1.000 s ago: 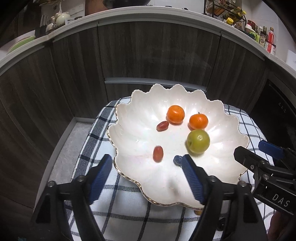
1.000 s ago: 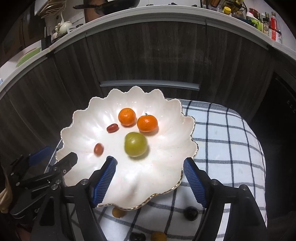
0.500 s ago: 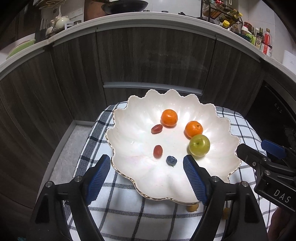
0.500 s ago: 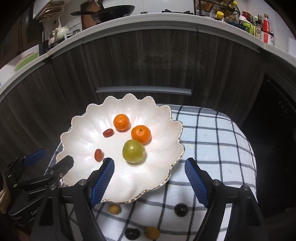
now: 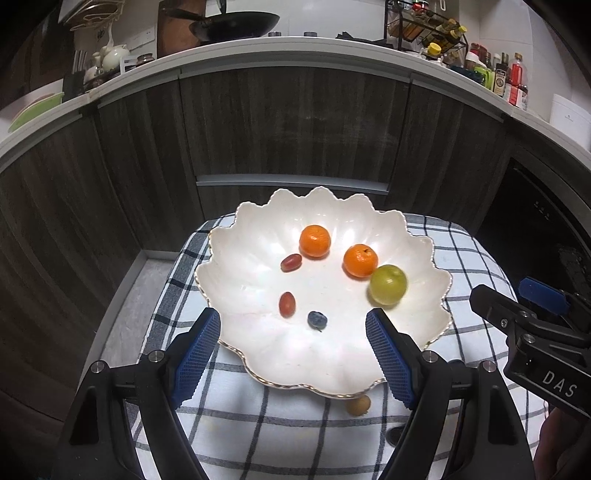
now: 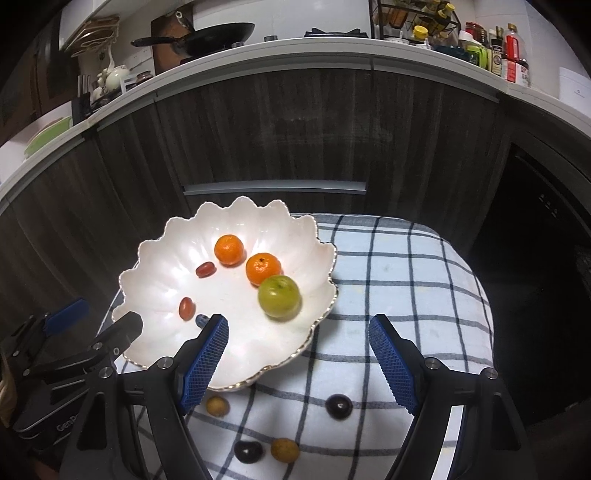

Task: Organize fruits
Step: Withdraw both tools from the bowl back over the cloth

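Note:
A white scalloped plate (image 5: pixel 251 236) (image 6: pixel 162 258) lies on a checked cloth (image 5: pixel 288 435) (image 6: pixel 406 280). In it are two oranges (image 5: pixel 314 241) (image 5: pixel 360 260), a green fruit (image 5: pixel 388 284) (image 6: pixel 279 301), two red grapes (image 5: pixel 291 262) (image 5: pixel 287 304) and a blueberry (image 5: pixel 317 319). My left gripper (image 5: pixel 293 354) hangs open over the plate's near rim, holding nothing. My right gripper (image 6: pixel 297 363) is open and empty over the plate's right edge and the cloth. On the cloth near it lie two yellowish fruits (image 6: pixel 217 406) (image 6: pixel 284 449) and two dark ones (image 6: pixel 338 406) (image 6: pixel 248 451).
Dark wood cabinet fronts (image 5: pixel 295 129) stand close behind the table. A white counter (image 5: pixel 295 48) above them carries a wok (image 5: pixel 236 24) and bottles (image 5: pixel 509 77). Grey floor (image 5: pixel 125 314) shows past the cloth's left edge.
Both grippers have drawn back and up from the plate. The blueberry, first beside my left gripper's right finger, now lies free in the plate. The green fruit has rolled slightly right.

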### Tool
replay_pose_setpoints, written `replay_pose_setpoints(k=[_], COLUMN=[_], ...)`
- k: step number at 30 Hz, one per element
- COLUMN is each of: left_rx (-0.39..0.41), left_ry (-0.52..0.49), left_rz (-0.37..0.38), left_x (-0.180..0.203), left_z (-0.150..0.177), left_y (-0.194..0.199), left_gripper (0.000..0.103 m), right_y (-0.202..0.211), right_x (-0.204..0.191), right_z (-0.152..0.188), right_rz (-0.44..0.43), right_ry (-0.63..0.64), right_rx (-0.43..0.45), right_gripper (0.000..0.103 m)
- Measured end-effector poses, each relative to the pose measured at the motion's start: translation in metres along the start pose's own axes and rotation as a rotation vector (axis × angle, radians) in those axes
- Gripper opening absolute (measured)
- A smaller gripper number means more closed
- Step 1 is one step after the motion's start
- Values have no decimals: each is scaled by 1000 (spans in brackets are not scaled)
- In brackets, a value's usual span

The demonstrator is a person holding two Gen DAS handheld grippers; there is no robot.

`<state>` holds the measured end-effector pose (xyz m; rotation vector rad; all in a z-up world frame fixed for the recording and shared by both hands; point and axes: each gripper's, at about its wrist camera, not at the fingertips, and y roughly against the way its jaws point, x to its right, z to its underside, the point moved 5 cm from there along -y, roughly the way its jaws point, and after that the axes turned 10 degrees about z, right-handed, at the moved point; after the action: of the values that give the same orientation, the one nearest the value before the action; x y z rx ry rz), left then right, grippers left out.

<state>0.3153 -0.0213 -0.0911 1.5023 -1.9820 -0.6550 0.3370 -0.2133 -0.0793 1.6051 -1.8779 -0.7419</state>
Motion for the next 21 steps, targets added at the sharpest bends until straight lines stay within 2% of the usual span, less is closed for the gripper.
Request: replay_pose_setpoints(k=[21], left_rx=[14], left_ry=[-66], left_rz=[19], left_x=[29], left_z=[9], left_y=[13], left_gripper=[81], right_y=[15], right_x=[26], right_z=[17], right_rz=[16], right_ry=[-23], right_rx=[1], right_gripper=[79])
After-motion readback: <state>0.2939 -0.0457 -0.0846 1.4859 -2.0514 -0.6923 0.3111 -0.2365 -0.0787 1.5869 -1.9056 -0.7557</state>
